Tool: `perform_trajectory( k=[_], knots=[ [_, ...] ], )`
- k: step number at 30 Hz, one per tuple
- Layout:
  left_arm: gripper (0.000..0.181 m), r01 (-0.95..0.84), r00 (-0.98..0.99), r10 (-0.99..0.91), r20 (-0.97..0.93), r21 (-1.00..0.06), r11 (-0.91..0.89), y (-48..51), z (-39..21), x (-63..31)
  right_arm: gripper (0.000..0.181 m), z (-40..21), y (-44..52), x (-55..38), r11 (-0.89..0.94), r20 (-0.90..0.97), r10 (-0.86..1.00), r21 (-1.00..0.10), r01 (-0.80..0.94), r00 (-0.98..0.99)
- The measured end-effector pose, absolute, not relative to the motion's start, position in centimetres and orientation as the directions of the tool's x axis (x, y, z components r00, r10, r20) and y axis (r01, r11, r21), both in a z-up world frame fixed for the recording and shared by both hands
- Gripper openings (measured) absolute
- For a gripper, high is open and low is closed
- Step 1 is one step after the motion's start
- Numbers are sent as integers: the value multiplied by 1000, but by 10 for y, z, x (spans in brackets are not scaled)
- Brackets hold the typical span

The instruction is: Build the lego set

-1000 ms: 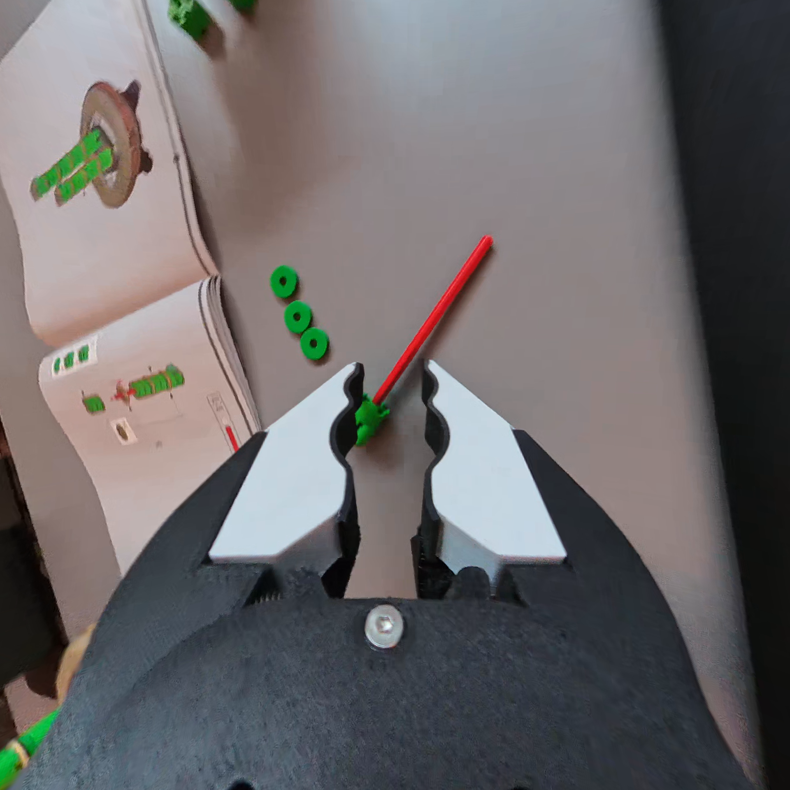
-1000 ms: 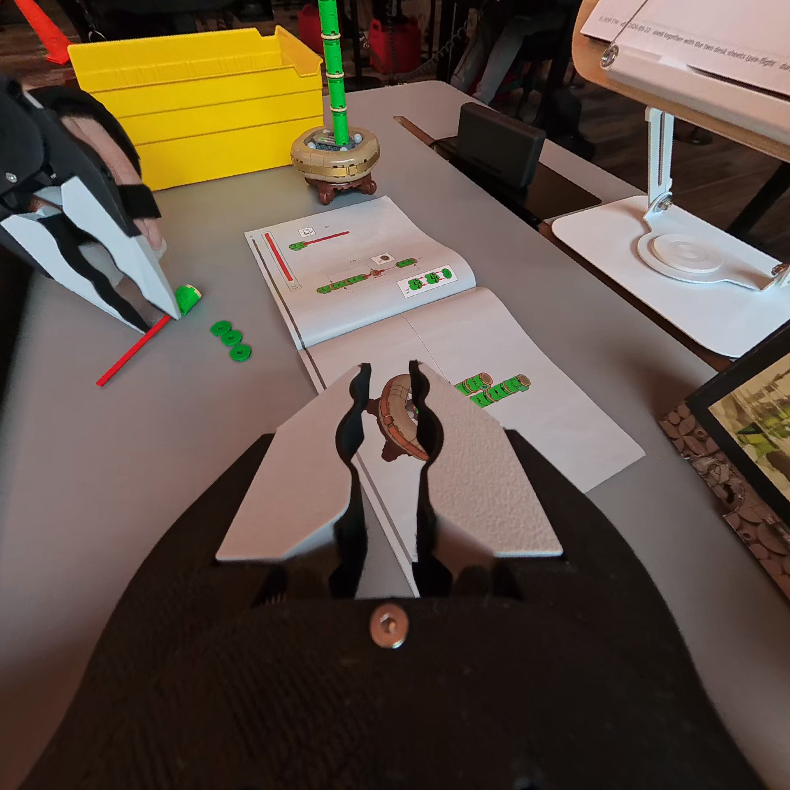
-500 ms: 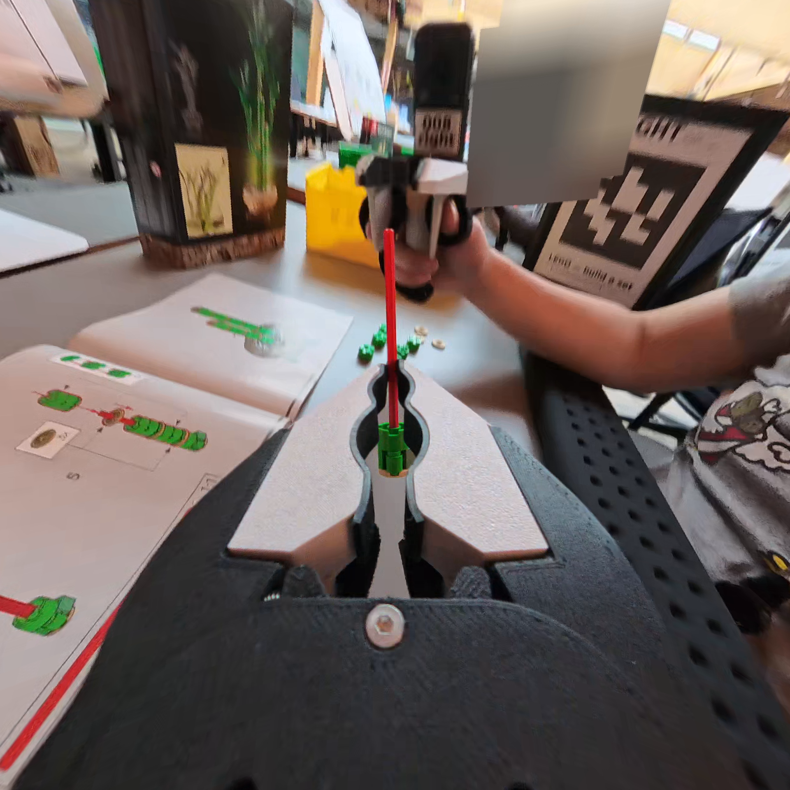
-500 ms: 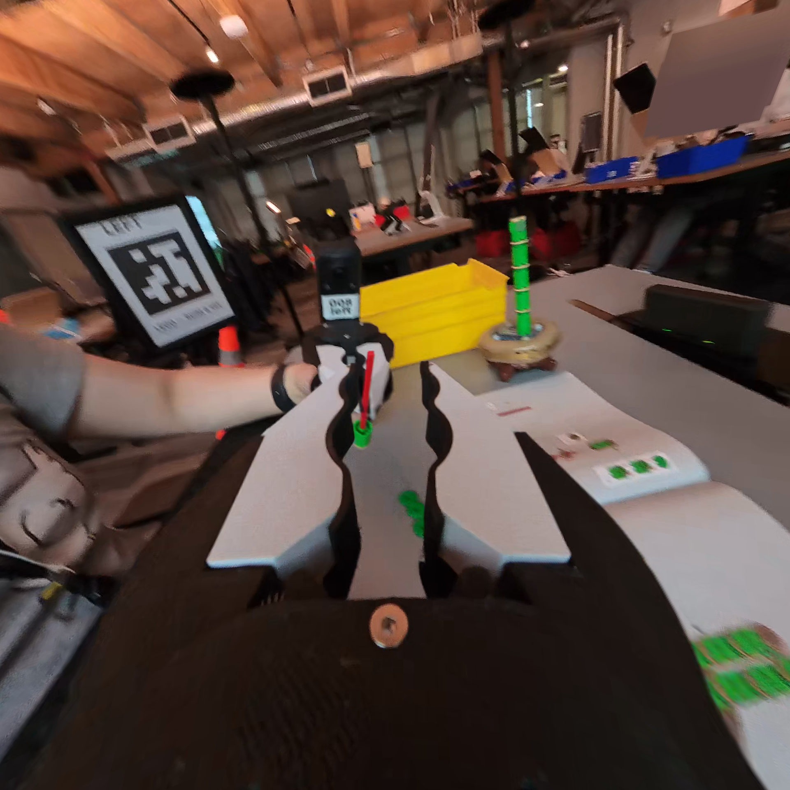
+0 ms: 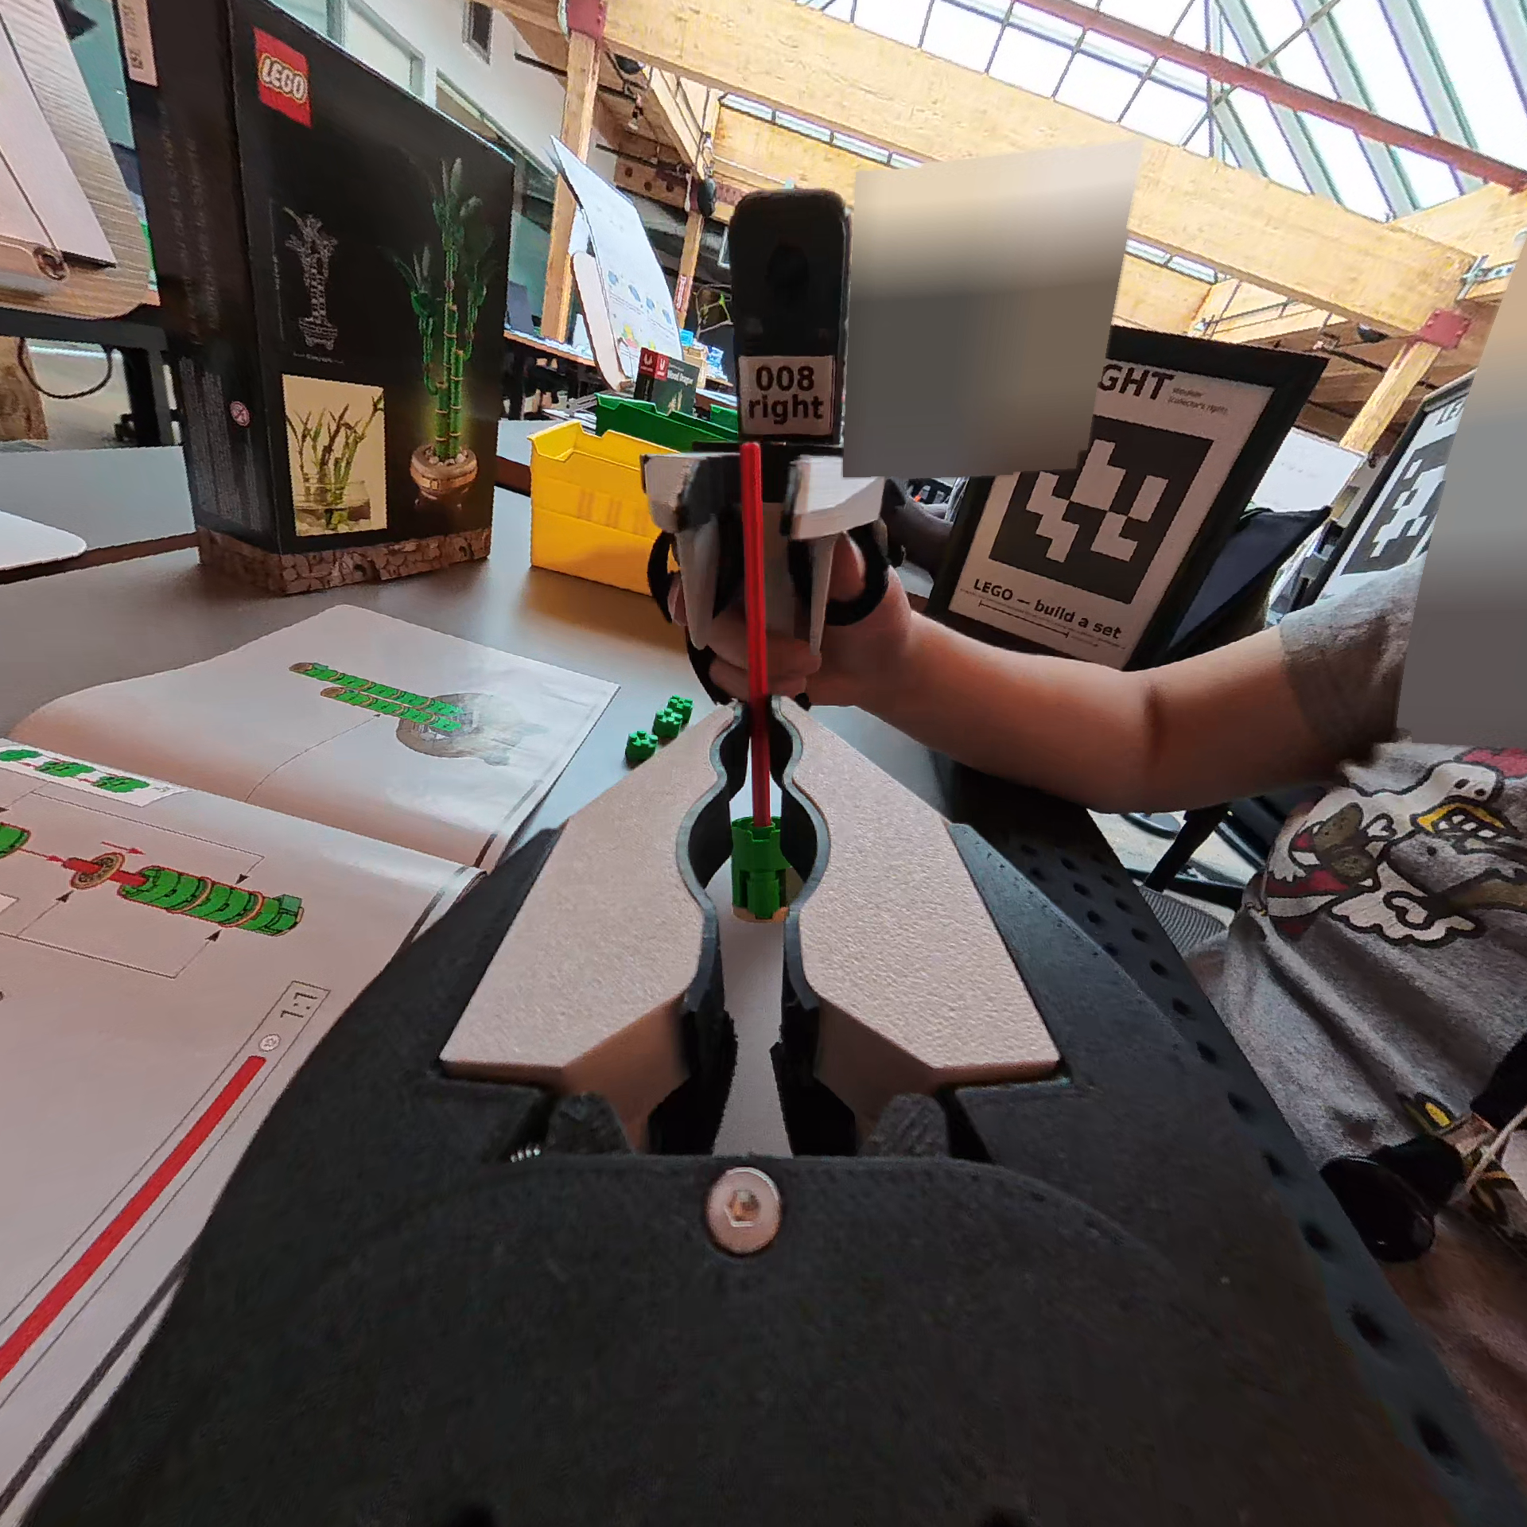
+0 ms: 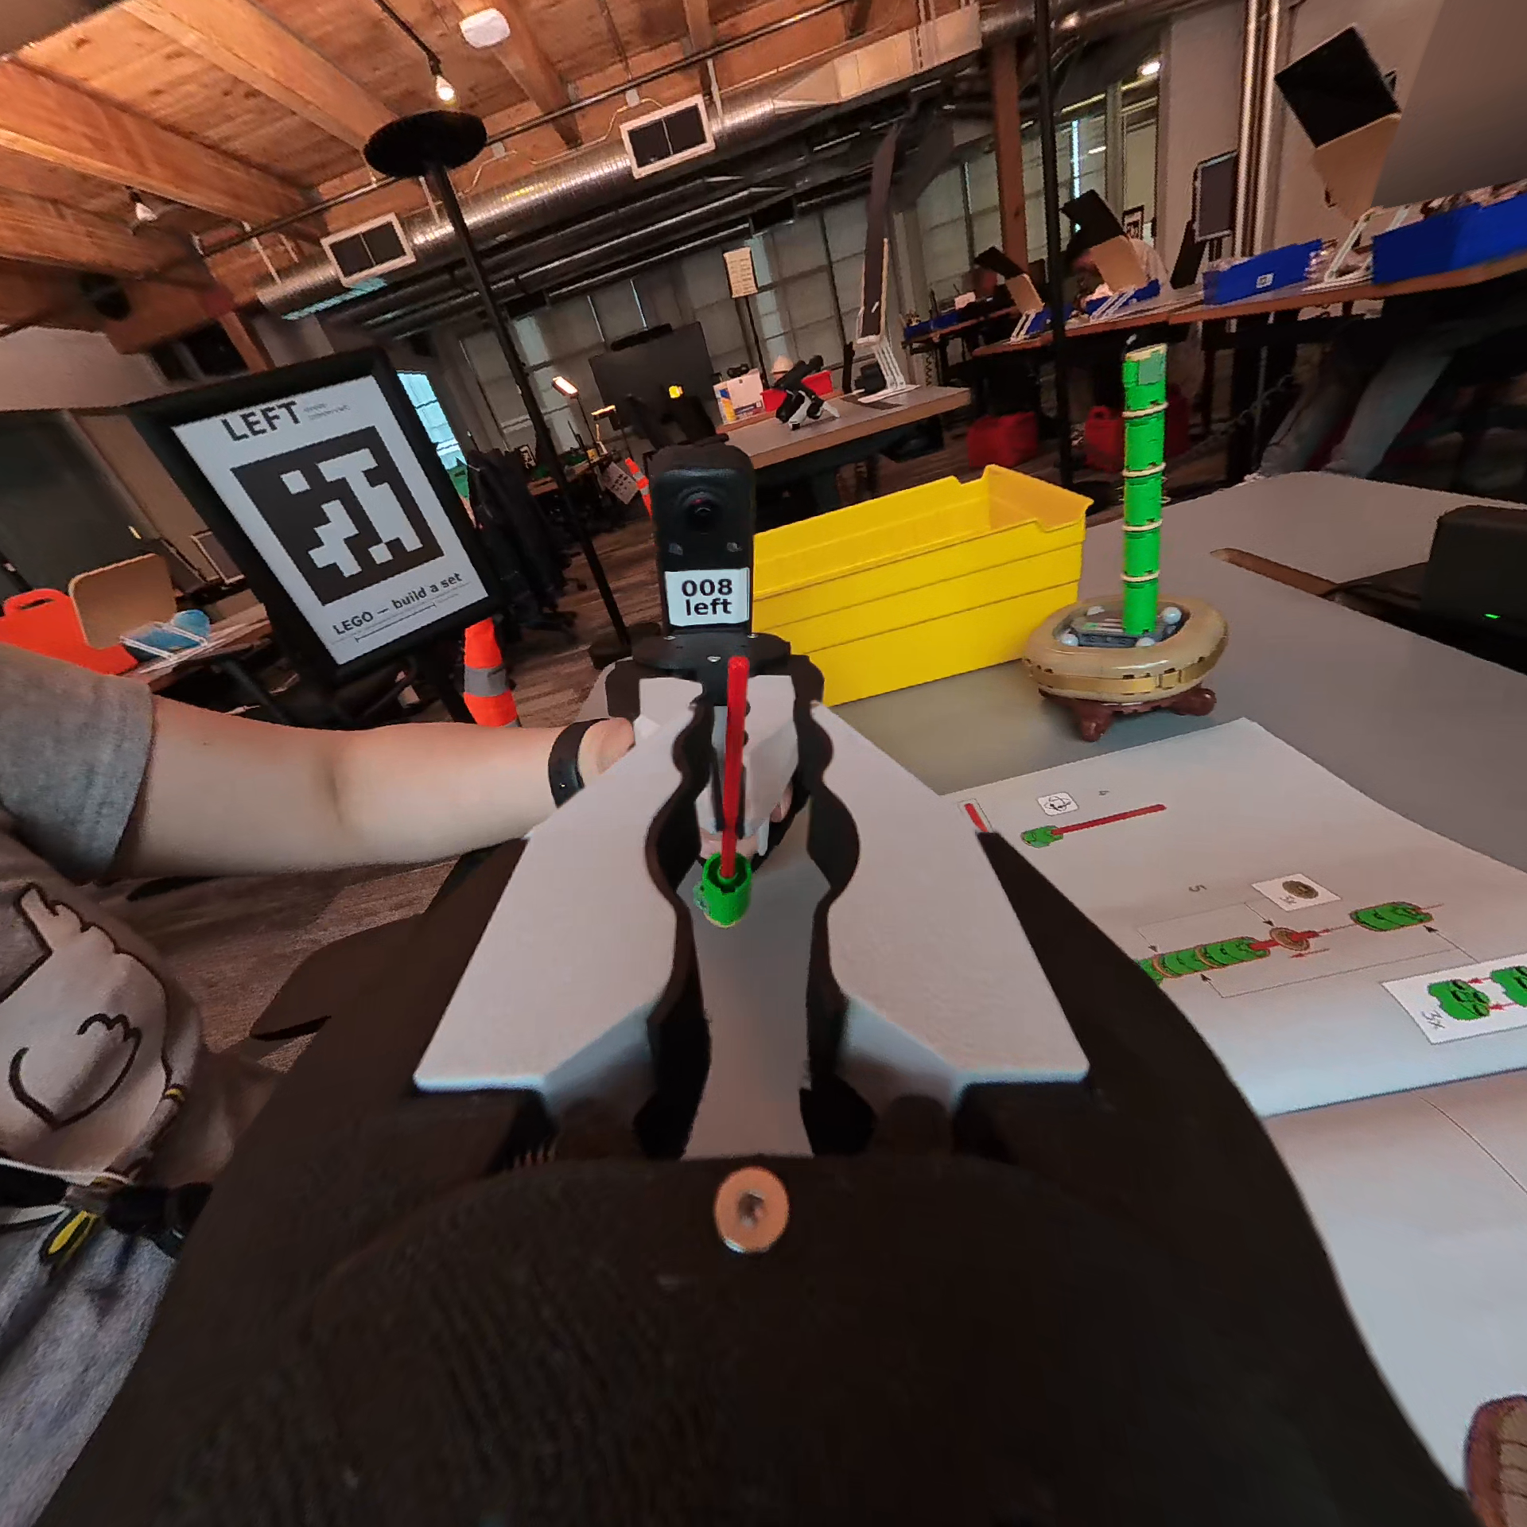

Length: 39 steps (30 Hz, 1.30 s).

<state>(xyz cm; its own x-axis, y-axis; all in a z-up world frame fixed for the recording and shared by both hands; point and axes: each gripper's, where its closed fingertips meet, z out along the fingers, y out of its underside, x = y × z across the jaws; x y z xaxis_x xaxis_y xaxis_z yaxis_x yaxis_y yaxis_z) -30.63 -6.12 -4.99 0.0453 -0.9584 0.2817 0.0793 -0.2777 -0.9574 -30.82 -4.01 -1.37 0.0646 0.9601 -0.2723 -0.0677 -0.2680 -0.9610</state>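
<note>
My left gripper is shut on a thin red rod. The fingertips pinch the rod just above a green round piece fixed on its near end, which sits in the hollow between the fingers. The rod points away towards my right gripper, which faces it. In the right wrist view my right gripper is open. The red rod and green piece show in the gap between its fingers with space on both sides. Behind them is the left gripper.
An open instruction booklet lies on the grey table. Three small green round bricks lie beyond it. A green bamboo stalk stands in a tan pot beside a yellow bin. The set's box stands at the back. About 4 centimetres separates my left fingertips from my right. From either gripper's tips it is about 25 centimetres to the tan pot.
My left gripper closed on the red rod lying on the table, lifted it and turned it towards the right gripper. My right gripper rose from over the booklet to face it, jaws still apart.
</note>
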Motion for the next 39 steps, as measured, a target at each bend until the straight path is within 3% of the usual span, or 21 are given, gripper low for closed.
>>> perform_trajectory(
  k=[3, 7, 9, 15, 22, 26, 39],
  knots=[
    [2, 73, 34, -959, 280, -958, -277, -63, -51, -304, 2, -14, -48, -309, -241, -243, 970, -969, -60, 22],
    [4, 28, 48, -962, 267, -964, -266, -63, -59, -305, 2, -23, -50, -310, -217, -216, 976, -976, 24, 38],
    [21, 8, 75, -966, 249, -969, -249, -59, -61, -309, 3, -30, -52, -313, -200, -197, 979, -977, 70, 44],
    [29, -102, 97, -983, 155, -981, -164, -62, -75, -314, 3, -64, -65, -329, -87, -81, 996, -960, 266, 32],
    [19, -269, 64, -997, 38, -962, -54, -75, -104, -302, 3, -82, -71, -335, -69, -78, 997, -948, 311, -16],
    [2, -303, 78, -997, 8, -953, -32, -74, -111, -297, 3, -82, -71, -329, -73, -90, 995, -952, 298, -43],
    [2, -328, 78, -996, -33, -945, 6, -75, -112, -296, 3, -82, -73, -328, -70, -90, 994, -956, 284, -56]
  ],
)
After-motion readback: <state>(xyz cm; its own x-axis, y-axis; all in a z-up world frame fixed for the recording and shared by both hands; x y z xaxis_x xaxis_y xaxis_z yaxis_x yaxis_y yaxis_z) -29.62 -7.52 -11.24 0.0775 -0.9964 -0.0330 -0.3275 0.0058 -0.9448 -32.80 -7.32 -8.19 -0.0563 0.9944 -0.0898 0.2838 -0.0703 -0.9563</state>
